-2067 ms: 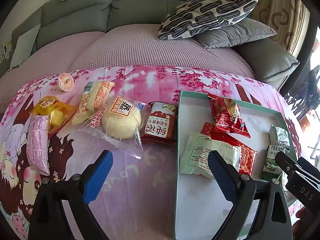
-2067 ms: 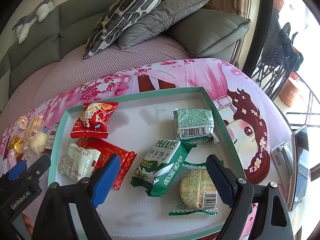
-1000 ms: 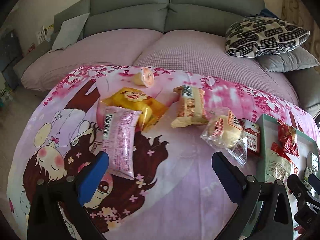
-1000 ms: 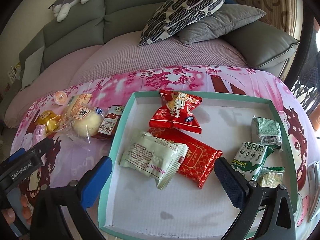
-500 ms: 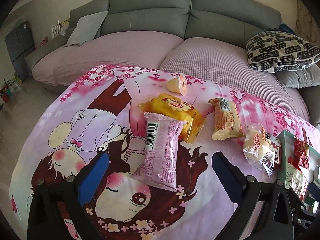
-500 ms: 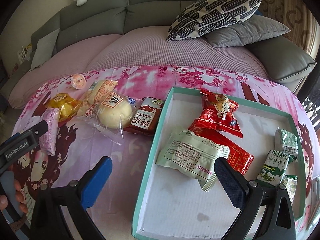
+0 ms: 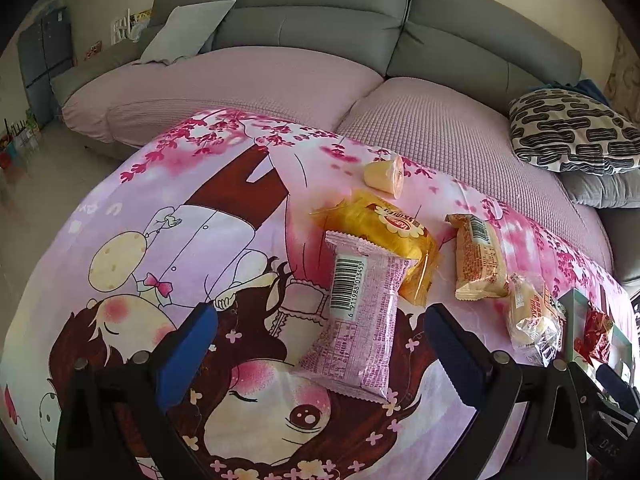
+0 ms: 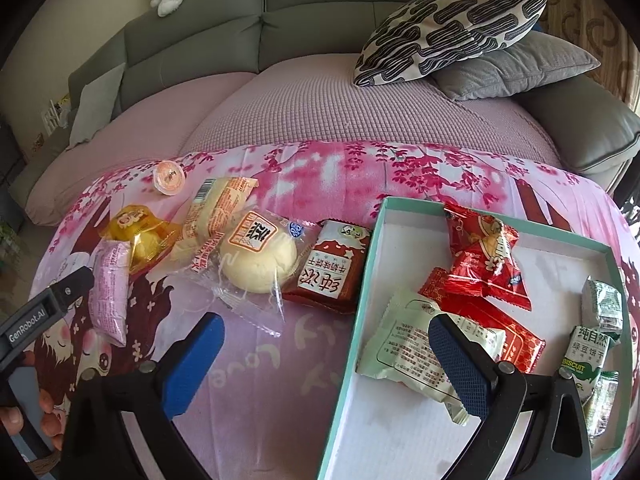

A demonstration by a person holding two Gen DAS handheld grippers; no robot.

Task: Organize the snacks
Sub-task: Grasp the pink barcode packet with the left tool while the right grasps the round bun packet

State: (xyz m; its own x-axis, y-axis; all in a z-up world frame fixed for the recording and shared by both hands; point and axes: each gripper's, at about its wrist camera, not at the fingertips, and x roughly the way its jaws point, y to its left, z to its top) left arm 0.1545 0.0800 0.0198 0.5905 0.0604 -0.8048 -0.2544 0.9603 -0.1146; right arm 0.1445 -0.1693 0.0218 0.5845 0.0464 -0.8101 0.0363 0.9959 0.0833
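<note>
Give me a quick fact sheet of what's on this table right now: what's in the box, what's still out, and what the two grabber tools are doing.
surface: pink cartoon-print cloth
container: teal-rimmed box, open
inside box: pale green packet, red packets, green biscuit packs
still outside: pink wrapper, yellow packet, beige cake bar, round bun, dark red biscuit pack, jelly cup
left gripper: open, empty, pink wrapper between its fingers
right gripper: open, empty, over the box's left edge
</note>
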